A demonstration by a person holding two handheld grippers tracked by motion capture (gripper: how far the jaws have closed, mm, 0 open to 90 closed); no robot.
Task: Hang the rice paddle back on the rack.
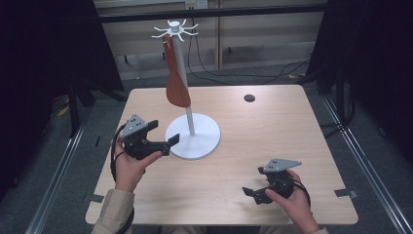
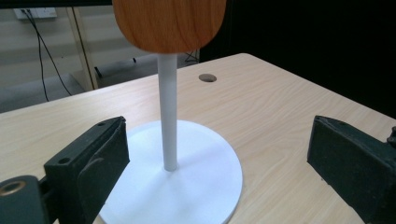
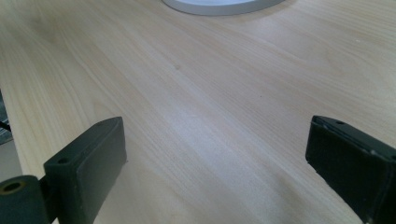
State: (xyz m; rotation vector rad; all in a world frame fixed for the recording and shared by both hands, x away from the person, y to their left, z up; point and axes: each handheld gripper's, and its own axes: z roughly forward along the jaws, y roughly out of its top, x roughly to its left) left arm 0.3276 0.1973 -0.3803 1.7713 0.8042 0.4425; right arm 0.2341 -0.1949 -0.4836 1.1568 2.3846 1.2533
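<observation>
Nearest, the right gripper (image 1: 254,193) rests low over the table (image 1: 272,131), jaws wide apart, empty. Farther on, the left gripper (image 1: 162,133), also wide open and empty, faces the white stand (image 1: 193,136). The wooden spatula (image 1: 177,78) already hangs there; hanging looks done.

My table (image 1: 292,141) is pale wood with rounded corners and a small dark round hole (image 1: 249,98) near its far edge. Around it lies a grey floor (image 1: 363,122), with metal rails (image 1: 363,161) running along both sides. Black curtains (image 1: 375,58) hang left and right. Ahead stands a light panelled wall (image 1: 263,39) with a socket (image 1: 196,4), and black cables (image 1: 214,73) trail down onto the floor.
</observation>
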